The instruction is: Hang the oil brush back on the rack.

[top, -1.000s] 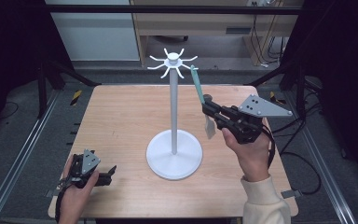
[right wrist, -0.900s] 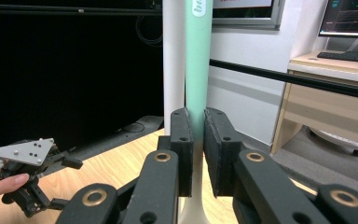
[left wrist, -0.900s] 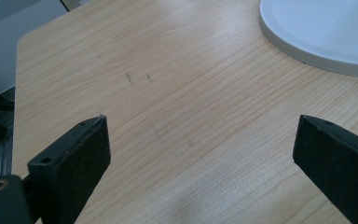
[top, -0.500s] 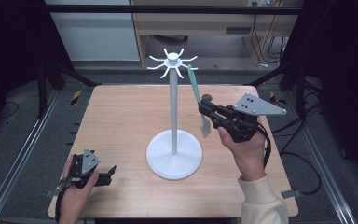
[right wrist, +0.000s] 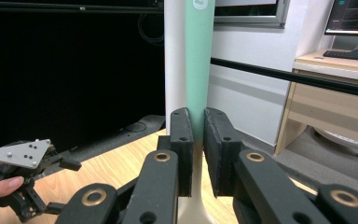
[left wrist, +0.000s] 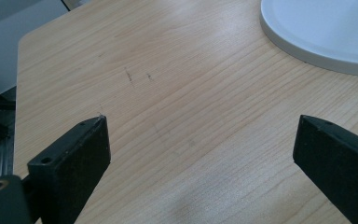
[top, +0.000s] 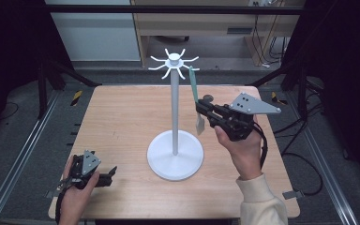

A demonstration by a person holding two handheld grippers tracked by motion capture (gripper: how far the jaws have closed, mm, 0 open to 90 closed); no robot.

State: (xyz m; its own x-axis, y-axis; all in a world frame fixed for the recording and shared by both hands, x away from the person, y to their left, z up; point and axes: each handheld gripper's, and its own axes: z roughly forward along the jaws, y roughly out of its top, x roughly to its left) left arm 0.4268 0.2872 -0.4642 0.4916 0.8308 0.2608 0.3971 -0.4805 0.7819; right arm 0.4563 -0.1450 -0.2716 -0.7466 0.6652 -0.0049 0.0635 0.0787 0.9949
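A white stand (top: 174, 112) with a round base (top: 175, 154) and a ring of hooks (top: 173, 63) at its top rises from the table's middle. My right gripper (top: 200, 107) is shut on a utensil just right of the pole. It has a green handle (top: 193, 84) and a white head (top: 199, 124). The handle points up, and its top end is close to one hook arm; I cannot tell whether they touch. In the right gripper view the pads (right wrist: 182, 140) clamp the green handle (right wrist: 198, 60) in front of the pole (right wrist: 174, 56). My left gripper (top: 110, 172) rests open at the table's near left corner.
In the left gripper view the jaws stand wide apart over bare wood (left wrist: 168, 93), with the stand's base (left wrist: 326, 32) at the upper right. Metal rails run along both sides of the table (top: 122, 117). A desk and cables lie behind it.
The right gripper has drifted slightly left toward the pole with the utensil, bringing the handle's top nearer the hooks. The left gripper has stayed in place.
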